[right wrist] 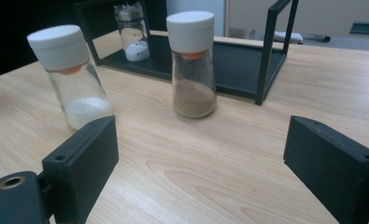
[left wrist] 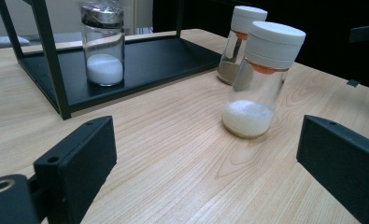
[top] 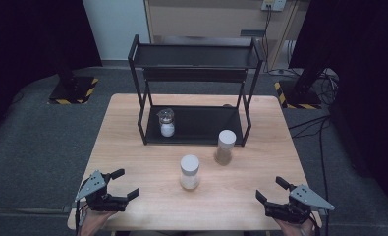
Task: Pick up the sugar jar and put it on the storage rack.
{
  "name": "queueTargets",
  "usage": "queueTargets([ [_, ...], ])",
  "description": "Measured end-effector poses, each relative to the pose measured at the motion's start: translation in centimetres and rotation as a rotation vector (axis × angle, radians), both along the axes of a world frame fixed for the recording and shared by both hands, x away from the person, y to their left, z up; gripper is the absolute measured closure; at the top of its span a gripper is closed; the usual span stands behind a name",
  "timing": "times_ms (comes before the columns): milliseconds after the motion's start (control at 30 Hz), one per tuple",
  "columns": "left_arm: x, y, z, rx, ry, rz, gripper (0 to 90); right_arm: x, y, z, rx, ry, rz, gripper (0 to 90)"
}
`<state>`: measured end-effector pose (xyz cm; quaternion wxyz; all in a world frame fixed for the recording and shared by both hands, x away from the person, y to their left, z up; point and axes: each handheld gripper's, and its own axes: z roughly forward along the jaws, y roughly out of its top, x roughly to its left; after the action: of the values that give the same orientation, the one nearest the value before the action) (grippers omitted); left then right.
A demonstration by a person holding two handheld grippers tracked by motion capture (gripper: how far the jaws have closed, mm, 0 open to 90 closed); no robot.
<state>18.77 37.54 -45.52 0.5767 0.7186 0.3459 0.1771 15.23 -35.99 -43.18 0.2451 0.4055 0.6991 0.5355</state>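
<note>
Two white-capped glass shakers stand on the wooden table (top: 132, 147): one with white powder (top: 189, 172) (left wrist: 259, 79) (right wrist: 74, 77) near the middle, one with brown powder (top: 225, 146) (left wrist: 238, 42) (right wrist: 192, 65) just in front of the rack. A third jar with white powder and a clear cap (top: 166, 122) (left wrist: 103, 44) (right wrist: 133, 32) sits on the lower shelf of the black two-tier rack (top: 196, 132). My left gripper (top: 124, 184) (left wrist: 205, 163) is open at the front left corner. My right gripper (top: 269, 189) (right wrist: 201, 163) is open at the front right, nothing between its jaws.
The rack's upper shelf (top: 196, 56) holds nothing I can see. Dark carpet surrounds the table, with stand bases (top: 73, 91) and cables (top: 324, 123) at the back. Bare tabletop lies between the grippers and the shakers.
</note>
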Motion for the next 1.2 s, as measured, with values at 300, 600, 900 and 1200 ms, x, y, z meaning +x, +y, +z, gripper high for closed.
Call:
queueTargets([
  [300,0.1,0.1,0.0,-0.005,0.007,0.001,4.0,0.4,0.0,0.5,0.035,-0.002,0.024,10.0],
  [600,0.1,0.1,-0.1,-0.005,0.014,0.001,4.1,1.1,1.1,1.6,0.028,-0.010,0.074,10.1],
  [900,0.1,0.0,0.0,0.000,0.015,-0.002,4.2,2.7,2.4,2.8,0.019,-0.019,0.138,10.1],
  [1200,0.1,0.0,0.0,-0.002,0.017,0.000,4.1,4.9,4.3,4.0,0.009,-0.010,0.230,10.2],
])
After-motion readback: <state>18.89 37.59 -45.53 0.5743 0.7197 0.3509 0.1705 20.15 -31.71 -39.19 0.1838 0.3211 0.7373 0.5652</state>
